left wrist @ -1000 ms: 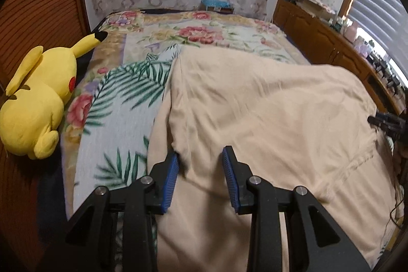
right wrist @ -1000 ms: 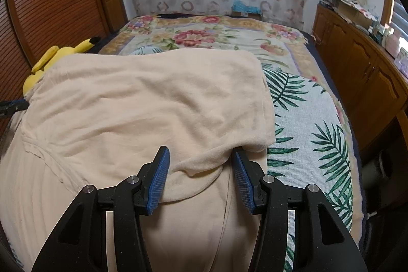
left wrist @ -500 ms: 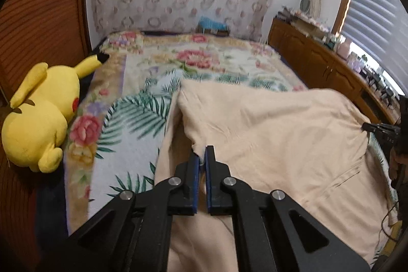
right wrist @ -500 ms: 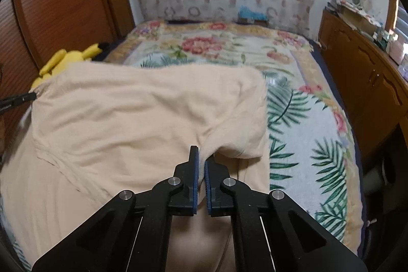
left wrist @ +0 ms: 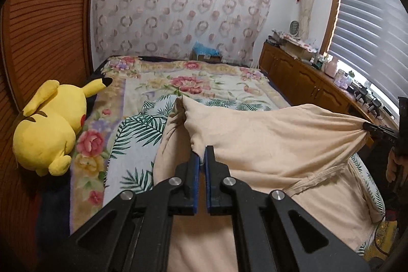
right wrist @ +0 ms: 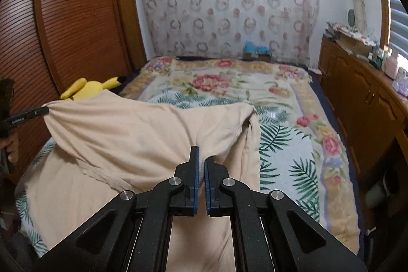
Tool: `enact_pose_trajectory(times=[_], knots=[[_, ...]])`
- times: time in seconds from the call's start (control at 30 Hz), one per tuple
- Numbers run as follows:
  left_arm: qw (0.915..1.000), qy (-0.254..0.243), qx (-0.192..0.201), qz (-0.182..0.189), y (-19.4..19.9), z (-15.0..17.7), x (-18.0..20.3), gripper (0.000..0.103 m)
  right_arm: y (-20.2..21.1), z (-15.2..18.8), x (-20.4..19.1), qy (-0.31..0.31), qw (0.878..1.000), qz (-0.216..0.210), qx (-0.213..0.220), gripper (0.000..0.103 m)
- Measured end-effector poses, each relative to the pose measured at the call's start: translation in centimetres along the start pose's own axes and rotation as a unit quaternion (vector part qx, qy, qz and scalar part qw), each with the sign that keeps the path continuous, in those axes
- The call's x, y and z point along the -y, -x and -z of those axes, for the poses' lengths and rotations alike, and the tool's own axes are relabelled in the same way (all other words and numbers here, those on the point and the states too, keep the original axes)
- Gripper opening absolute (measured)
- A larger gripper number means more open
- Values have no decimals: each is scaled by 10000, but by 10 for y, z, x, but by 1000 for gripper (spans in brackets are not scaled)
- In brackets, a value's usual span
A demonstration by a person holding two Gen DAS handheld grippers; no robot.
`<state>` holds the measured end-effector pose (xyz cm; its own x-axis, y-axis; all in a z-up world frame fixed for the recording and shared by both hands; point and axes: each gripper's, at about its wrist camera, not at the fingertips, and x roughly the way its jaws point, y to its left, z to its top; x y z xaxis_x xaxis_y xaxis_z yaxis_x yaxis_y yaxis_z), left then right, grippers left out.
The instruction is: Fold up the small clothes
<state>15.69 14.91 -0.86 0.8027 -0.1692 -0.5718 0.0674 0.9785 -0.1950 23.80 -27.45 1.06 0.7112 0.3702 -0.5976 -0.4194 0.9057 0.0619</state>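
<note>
A beige garment (left wrist: 275, 142) lies on the bed, its folded upper layer lifted and stretched between my two grippers. My left gripper (left wrist: 202, 153) is shut on the left edge of that layer. My right gripper (right wrist: 201, 157) is shut on the right edge of the same beige garment (right wrist: 132, 134). In the left wrist view the right gripper's tip (left wrist: 372, 129) pinches the cloth at the far right. In the right wrist view the left gripper's tip (right wrist: 38, 112) pinches it at the far left. The lower part of the garment rests flat on the bed.
The bed has a floral and palm-leaf cover (left wrist: 142, 134). A yellow plush toy (left wrist: 48, 129) lies at the bed's left edge by a wooden louvred door (right wrist: 63, 24). A wooden cabinet (right wrist: 362, 98) with clutter runs along the right side, under a window blind.
Both grippers went from open to shut on the garment's folded layer, then lifted it off the bed, pulling the cloth taut between them.
</note>
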Motion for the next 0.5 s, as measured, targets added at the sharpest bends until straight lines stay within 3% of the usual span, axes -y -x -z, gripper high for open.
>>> enact_pose_trajectory(times=[0.2,0.5], knots=[[9999,-40,157,-24,36,23,3,1,44,15,-9,35,9997,1,225,1],[9997,-71,199,-79,76,62,7,1,89,59,-23,77,9996,125,222,1]])
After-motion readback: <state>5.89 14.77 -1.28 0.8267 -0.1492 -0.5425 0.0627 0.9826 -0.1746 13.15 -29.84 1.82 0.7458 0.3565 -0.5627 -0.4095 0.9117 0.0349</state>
